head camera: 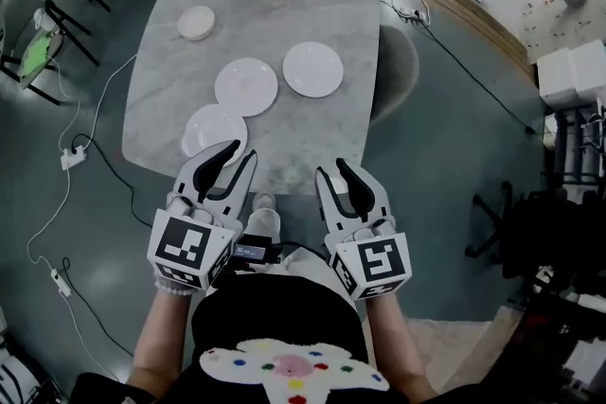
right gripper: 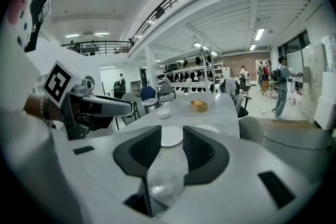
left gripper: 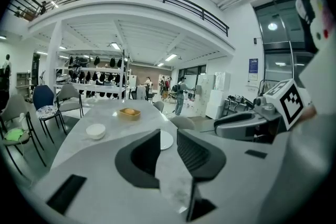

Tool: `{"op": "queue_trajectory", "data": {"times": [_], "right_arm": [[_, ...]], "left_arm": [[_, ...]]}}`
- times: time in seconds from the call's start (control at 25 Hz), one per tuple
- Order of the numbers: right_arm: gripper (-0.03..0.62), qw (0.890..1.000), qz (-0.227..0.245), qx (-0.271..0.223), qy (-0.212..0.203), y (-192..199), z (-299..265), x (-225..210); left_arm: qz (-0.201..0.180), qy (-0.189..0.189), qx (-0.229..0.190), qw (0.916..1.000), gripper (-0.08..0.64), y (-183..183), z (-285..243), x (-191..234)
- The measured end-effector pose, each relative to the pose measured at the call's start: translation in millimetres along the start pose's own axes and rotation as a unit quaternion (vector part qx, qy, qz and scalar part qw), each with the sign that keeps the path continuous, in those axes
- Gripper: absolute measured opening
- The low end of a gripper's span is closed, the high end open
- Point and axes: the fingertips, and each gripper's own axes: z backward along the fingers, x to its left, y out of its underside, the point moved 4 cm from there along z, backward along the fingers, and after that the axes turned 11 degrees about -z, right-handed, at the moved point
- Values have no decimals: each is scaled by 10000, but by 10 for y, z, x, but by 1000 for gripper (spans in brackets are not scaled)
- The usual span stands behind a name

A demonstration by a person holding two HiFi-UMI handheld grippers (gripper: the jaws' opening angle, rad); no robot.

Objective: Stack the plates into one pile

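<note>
Stacking hasn't started. The three plates (head camera: 246, 86) lie apart mid-frame on the grey surface (head camera: 312, 137), the nearest one right in front of the left claw (head camera: 239, 154). Left claw and right claw (head camera: 332, 169) are both about half open and empty, low in the frame. Next move, I'd guess: pinch one plate's rim and lift it onto a neighbour. No readable writing, just square markers (head camera: 189, 243).

The left claw (head camera: 240, 152) and right claw (head camera: 331, 168) are pale grey, lined in black, each with a cube (head camera: 187, 244) of black-and-white square markers. The person wears a black top (head camera: 275, 307) bearing a white patch (head camera: 294, 369) with coloured dots.
</note>
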Motion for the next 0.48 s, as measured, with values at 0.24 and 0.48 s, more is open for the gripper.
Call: {"op": "queue_trajectory", "data": {"times": [0.24,0.48], "right_arm": [[110,9998,-119,139,97,-26,-351,38],[110,9995,-128,237,164,-8,-552,45]], "left_arm": [[217,63,168,9996,97,125,-132,379],[312,141,245,9991,97,230,-250,562]]}}
